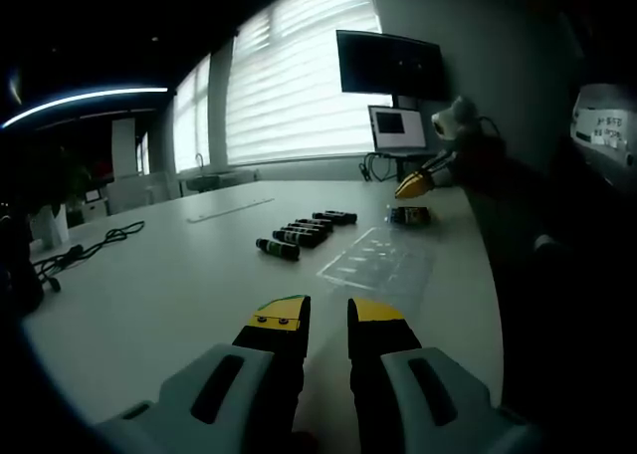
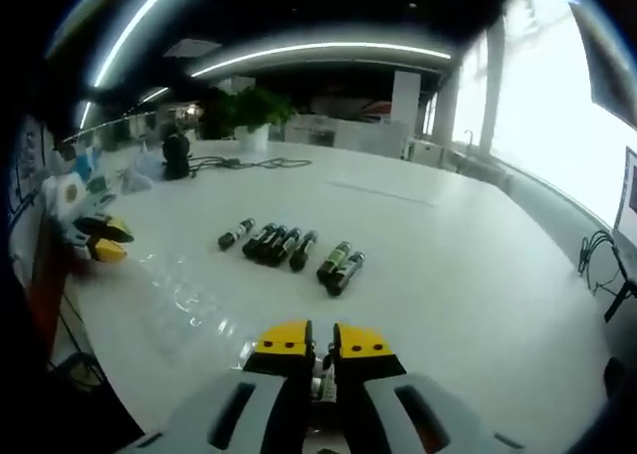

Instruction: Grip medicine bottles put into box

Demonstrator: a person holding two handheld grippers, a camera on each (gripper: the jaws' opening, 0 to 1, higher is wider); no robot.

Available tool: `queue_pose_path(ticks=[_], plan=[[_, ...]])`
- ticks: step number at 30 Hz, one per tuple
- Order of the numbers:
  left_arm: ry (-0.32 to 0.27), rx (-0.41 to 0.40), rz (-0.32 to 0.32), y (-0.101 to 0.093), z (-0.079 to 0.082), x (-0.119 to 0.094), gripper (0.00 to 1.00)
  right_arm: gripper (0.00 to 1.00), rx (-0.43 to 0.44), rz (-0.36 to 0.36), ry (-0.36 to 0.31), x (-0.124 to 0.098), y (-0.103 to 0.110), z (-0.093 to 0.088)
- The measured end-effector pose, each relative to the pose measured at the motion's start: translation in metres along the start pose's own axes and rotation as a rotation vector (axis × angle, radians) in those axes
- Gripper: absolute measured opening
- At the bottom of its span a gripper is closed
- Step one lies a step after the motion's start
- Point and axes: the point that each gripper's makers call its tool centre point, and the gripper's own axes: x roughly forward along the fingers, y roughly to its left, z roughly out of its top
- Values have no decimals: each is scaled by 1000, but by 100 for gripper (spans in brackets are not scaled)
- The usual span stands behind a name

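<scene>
Your left gripper (image 1: pixel 327 315) hangs low over the white table (image 1: pixel 169 285) with its yellow-tipped jaws parted by a narrow gap and nothing between them: released.

Ahead of those jaws, and slightly to their left, lies a row of dark bottles (image 1: pixel 303 232) on their sides, well apart from the tips. Just ahead and to the right of the tips lies the clear box (image 1: pixel 376 261), a transparent tray flat on the table and nearer to you than the row. Beyond the box sits a small dark packet (image 1: pixel 409 216). Your other gripper (image 1: pixel 416 183) comes in from the right, past the box, above the far table edge. A laptop (image 1: pixel 398 130) and a monitor (image 1: pixel 389 66) stand behind it.

Your right gripper (image 2: pixel 311 342) has its jaws drawn close together on a small bottle (image 2: pixel 323 379), seen between them just behind the tips: grasping it.

Ahead of these jaws the row of bottles (image 2: pixel 291 248) lies on the table (image 2: pixel 478 275), apart from the tips. The clear box (image 2: pixel 184 300) lies to the left of the jaws, near them. The left gripper (image 2: pixel 97 237) shows at the far left, beyond the box. A cable (image 2: pixel 239 162) and a plant (image 2: pixel 249 111) sit at the far side.
</scene>
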Motion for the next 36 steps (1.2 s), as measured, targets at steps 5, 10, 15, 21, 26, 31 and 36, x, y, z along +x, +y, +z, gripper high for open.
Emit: queue_pose_path(ticks=[5, 10, 15, 21, 26, 31, 36], plan=[[2, 1, 0, -1, 0, 1, 9, 6, -8, 3, -15, 7, -2, 10], [3, 1, -2, -1, 0, 1, 9, 7, -15, 3, -5, 18, -6, 15], [0, -2, -2, -1, 1, 1, 9, 7, -16, -1, -14, 25, -10, 22], [1, -1, -5, -2, 1, 1, 9, 7, -35, -3, -7, 40, -16, 31], [0, -3, -5, -2, 1, 1, 9, 7, -39, -7, 25, 60, -24, 32], [-3, -6, -6, -2, 1, 0, 9, 8, -41, 2, 56, 72, -25, 29], [-1, -4, -7, -2, 1, 0, 9, 8, -42, 5, 68, 81, -26, 29]])
